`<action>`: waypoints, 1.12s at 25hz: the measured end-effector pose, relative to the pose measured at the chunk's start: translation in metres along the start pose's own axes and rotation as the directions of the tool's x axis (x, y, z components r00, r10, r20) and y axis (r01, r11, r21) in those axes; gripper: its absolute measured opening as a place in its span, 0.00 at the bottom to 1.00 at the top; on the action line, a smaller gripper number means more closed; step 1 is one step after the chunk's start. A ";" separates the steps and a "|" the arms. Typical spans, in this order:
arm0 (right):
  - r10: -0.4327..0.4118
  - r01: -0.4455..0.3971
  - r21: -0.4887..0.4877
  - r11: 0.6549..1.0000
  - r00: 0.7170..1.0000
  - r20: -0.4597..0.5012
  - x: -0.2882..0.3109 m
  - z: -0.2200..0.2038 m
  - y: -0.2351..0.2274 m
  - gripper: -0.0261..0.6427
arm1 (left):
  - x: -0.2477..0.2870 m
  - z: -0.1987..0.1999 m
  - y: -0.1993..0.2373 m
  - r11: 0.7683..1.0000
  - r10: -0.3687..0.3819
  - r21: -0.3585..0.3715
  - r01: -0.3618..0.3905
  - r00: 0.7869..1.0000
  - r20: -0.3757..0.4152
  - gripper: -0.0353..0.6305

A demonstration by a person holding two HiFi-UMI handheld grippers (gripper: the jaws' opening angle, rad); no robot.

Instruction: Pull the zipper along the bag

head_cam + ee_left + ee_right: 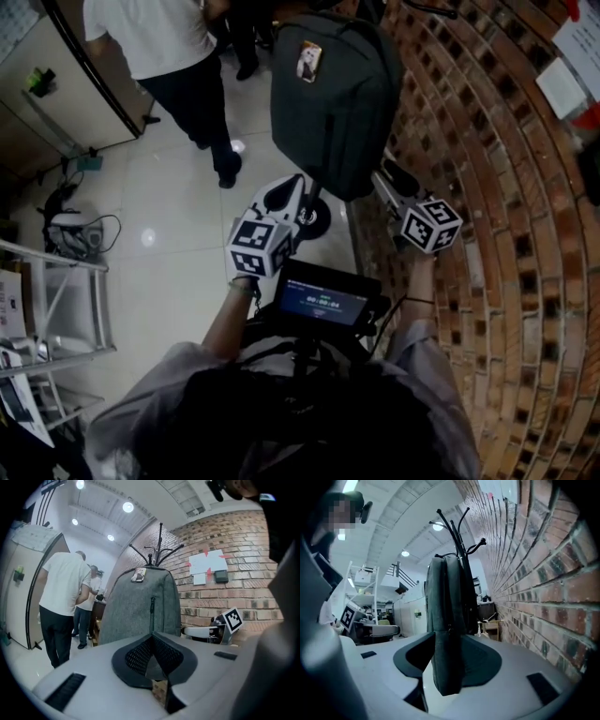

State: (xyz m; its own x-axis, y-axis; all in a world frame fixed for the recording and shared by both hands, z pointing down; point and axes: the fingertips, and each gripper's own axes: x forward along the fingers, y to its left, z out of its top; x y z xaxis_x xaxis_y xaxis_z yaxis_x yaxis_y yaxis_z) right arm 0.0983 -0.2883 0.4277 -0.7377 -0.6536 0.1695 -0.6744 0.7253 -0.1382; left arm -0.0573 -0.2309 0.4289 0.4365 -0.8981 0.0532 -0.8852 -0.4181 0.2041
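Bag (333, 103) is a grey backpack that hangs upright from a black coat rack (159, 550), close beside the brick wall (506, 234) on the person's right and clear of the pale tiled floor (178, 253). In the left gripper view its broad front panel (140, 606) faces the camera. In the right gripper view it is seen edge-on (445, 620), with the wall (534, 573) just past it. A person in a white shirt and dark trousers (155, 33) stands well apart from the bag, back turned.

The right gripper (389, 178) points in from the wall side at the bag's lower part. Its jaws (450, 641) are spread wide, and the bag's bottom edge hangs between them with both dark pads showing clear of the cloth. The left gripper (309, 211) sits under the bag's lower front edge. Its jaws (152, 639) are pressed together at the tips, and nothing can be made out between them. Each gripper carries a cube with square markers, the left (258, 246) and the right (431, 225).

The zipper (152, 609) runs as a thin dark vertical line down the middle of the front panel, ending right above the closed left tips. A small tag (138, 575) lies at the bag's top.
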 end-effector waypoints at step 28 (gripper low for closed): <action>0.246 -0.279 0.358 0.891 0.960 0.135 -0.021 0.018 0.011 0.03 | 0.020 0.015 0.013 0.994 0.107 -0.015 -0.107 0.993 0.042 0.06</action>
State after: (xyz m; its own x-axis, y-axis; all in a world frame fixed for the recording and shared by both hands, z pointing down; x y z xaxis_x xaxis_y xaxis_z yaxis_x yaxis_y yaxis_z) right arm 0.1054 -0.2702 0.4054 -0.8785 -0.4778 -0.0033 -0.4067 0.7514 -0.5196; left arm -0.0624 -0.2568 0.4178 0.3319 -0.9427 0.0333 -0.9242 -0.3179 0.2116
